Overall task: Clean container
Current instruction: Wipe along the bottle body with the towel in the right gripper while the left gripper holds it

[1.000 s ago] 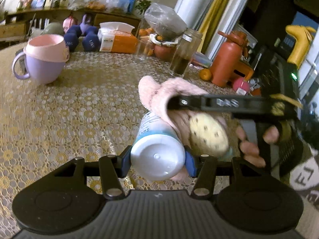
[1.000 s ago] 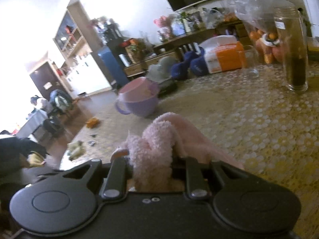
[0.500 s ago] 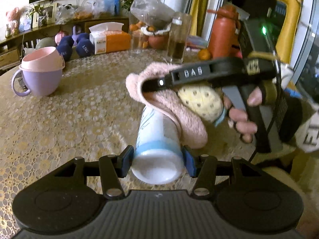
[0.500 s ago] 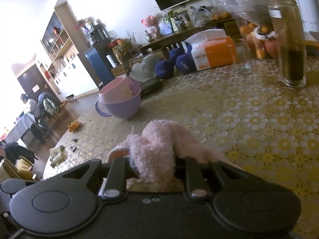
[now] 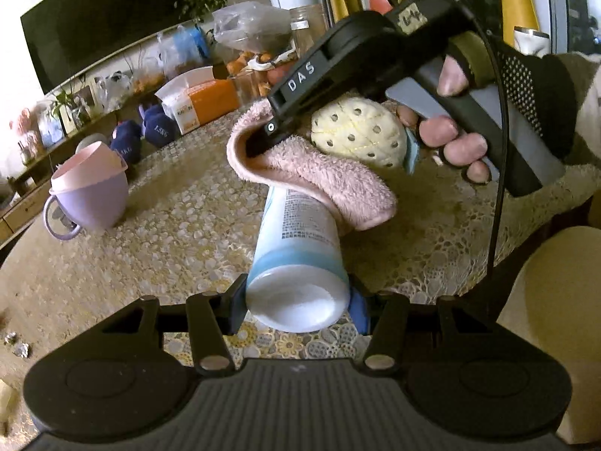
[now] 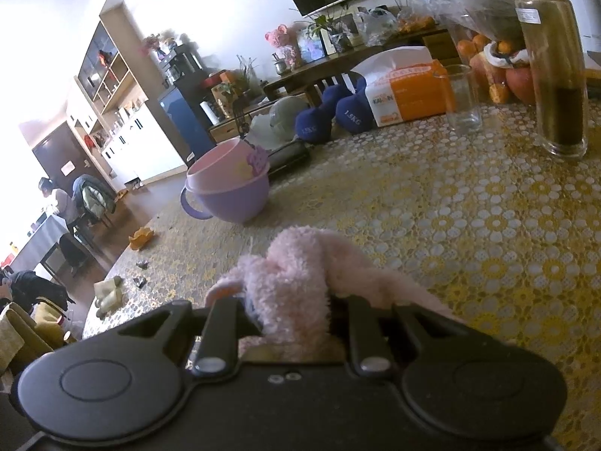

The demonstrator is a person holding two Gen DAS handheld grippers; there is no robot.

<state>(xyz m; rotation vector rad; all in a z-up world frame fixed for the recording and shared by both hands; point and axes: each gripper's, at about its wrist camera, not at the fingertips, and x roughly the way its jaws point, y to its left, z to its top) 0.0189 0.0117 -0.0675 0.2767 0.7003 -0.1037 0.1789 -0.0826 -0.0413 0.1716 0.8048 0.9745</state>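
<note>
A white bottle with a light blue band (image 5: pixel 298 248) lies lengthwise along my left gripper (image 5: pixel 296 306), which is shut on its base end. Its far end is hidden under a fluffy pink cloth (image 5: pixel 319 176). In the left wrist view the right gripper (image 5: pixel 263 139), held by a hand (image 5: pixel 450 143), comes in from the upper right and is shut on that cloth, which drapes over the bottle's upper part. The right wrist view shows the pink cloth (image 6: pixel 289 285) bunched between the right gripper's (image 6: pixel 289 312) fingers, above the gold patterned tablecloth (image 6: pixel 469 225).
A purple mug with a pink cup inside (image 5: pixel 90 195) stands on the left of the table. At the back are blue dumbbells (image 6: pixel 330 112), an orange tissue pack (image 6: pixel 409 94), a drinking glass (image 6: pixel 464 99), a tall jar with dark liquid (image 6: pixel 556 67) and bagged fruit (image 6: pixel 488 56). A cream chair (image 5: pixel 556 319) stands lower right.
The left gripper has tilted the bottle so more of its side shows. The right gripper with the pink cloth has risen and moved toward the bottle's far end.
</note>
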